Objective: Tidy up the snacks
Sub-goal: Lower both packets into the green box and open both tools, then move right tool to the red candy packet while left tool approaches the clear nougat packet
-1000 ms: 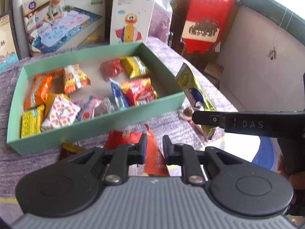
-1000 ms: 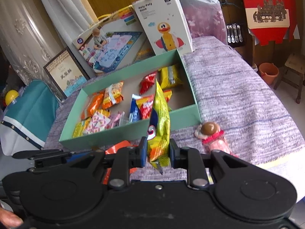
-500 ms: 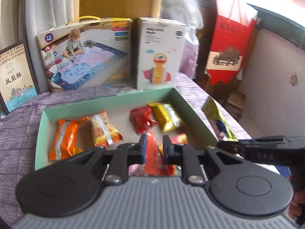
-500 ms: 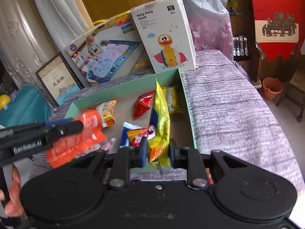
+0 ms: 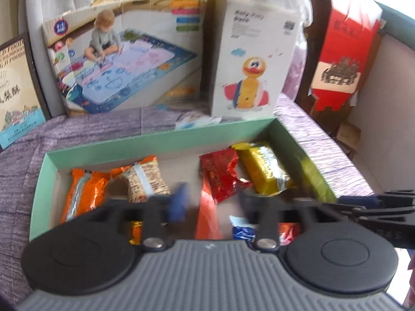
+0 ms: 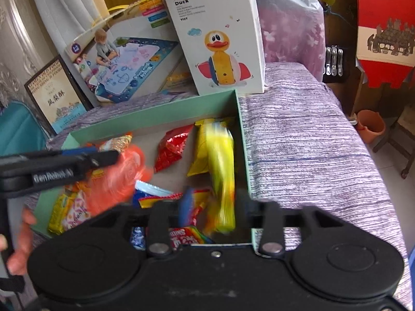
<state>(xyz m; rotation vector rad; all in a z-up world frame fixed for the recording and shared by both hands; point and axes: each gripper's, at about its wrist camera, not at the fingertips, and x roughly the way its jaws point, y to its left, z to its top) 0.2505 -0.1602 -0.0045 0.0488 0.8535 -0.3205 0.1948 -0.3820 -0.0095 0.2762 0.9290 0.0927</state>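
Broadly, by size. Table (image 6: 306, 140): purple cloth, toy boxes at the back. Green box (image 5: 160, 140): open, on the cloth, holding about a dozen wrapped snacks. Left gripper (image 5: 210, 203): jaws wide apart over the box; orange packet (image 5: 207, 217) blurred in the gap, apparently loose and dropping. Right gripper (image 6: 215, 208): jaws likewise spread; yellow packet (image 6: 220, 168) blurred between them, just inside the box's right wall, apparently released. Red packet (image 6: 173, 147) and gold packet (image 5: 264, 167): lying in the box. Risk: the yellow packet could tip over the near wall, being so close to the edge.
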